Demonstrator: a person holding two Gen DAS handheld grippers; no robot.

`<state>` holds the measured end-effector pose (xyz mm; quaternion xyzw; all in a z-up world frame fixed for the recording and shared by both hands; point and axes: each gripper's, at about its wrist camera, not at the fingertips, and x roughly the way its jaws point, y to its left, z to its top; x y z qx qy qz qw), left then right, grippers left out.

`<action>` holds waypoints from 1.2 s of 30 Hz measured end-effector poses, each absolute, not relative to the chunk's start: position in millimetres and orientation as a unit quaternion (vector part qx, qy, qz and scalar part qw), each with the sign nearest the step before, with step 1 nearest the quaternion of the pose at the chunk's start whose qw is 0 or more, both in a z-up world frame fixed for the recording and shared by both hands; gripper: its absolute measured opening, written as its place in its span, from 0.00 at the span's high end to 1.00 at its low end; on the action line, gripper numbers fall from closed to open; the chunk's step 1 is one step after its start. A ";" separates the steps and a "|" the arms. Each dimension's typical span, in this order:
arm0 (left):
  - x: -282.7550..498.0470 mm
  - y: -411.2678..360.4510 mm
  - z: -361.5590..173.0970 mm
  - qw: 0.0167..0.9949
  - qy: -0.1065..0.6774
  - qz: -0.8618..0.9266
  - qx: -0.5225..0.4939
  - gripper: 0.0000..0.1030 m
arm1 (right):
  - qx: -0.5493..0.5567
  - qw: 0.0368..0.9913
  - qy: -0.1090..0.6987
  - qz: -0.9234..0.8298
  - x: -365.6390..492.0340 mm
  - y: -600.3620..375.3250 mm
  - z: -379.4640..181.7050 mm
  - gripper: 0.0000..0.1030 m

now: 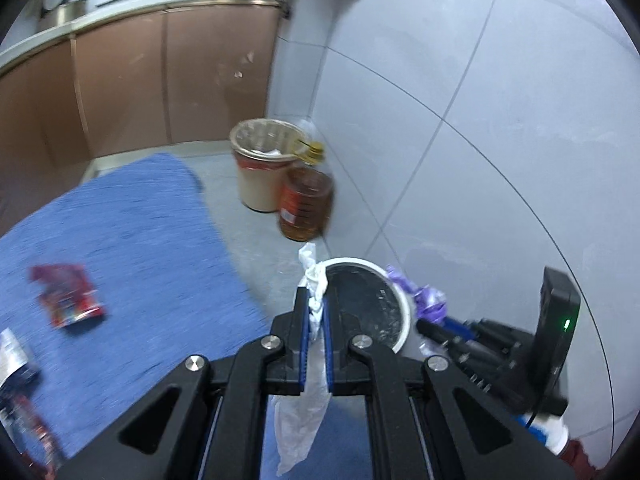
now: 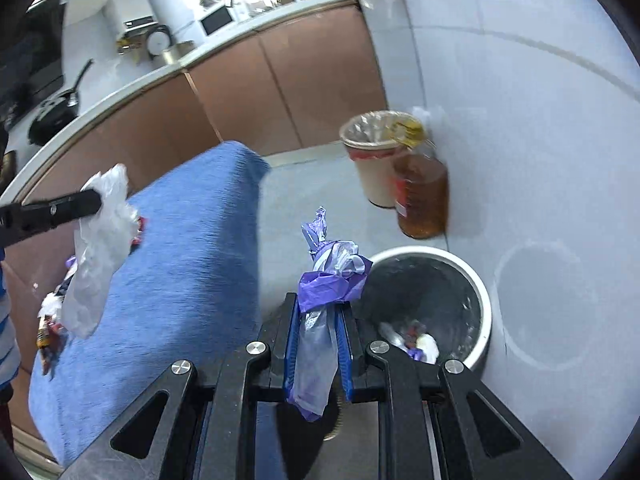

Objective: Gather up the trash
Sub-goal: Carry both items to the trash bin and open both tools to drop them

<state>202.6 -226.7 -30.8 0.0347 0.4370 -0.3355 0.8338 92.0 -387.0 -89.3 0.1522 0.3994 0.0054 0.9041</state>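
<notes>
My left gripper (image 1: 316, 300) is shut on a white plastic bag (image 1: 304, 408) that hangs below the jaws, just left of the white-rimmed trash bin (image 1: 404, 312). My right gripper (image 2: 318, 304) is shut on a crumpled purple plastic bag (image 2: 332, 268), held just left of the same bin (image 2: 480, 292), which holds some trash (image 2: 416, 344). The left gripper and its white bag (image 2: 100, 248) show at the left of the right wrist view. The right gripper with the purple bag (image 1: 428, 300) shows beyond the bin in the left wrist view. A red snack wrapper (image 1: 68, 296) lies on the blue cloth (image 1: 132, 240).
A beige lined waste basket (image 1: 260, 168) and a large oil bottle (image 1: 306, 200) stand on the floor against the tiled wall (image 1: 480, 120). More wrappers (image 1: 16, 360) lie at the cloth's left edge. Brown kitchen cabinets (image 1: 120, 88) with a counter run behind.
</notes>
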 end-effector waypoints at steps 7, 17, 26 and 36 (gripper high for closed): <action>234.4 -305.3 -73.8 0.811 0.467 -0.351 0.032 0.95 | 0.169 0.890 0.423 -0.032 108.3 -419.9 -125.3 0.83; 267.7 -372.7 -124.7 0.798 0.492 -0.346 0.033 0.92 | 0.177 0.873 0.448 -0.075 134.2 -453.0 -169.5 0.82; 276.2 -379.0 -146.5 0.792 0.505 -0.343 0.022 0.65 | 0.150 0.866 0.466 -0.106 138.8 -451.7 -185.5 0.62; 252.1 -339.1 -115.3 0.821 0.469 -0.325 0.030 0.65 | 0.149 0.870 0.457 -0.112 125.3 -438.9 -167.9 0.60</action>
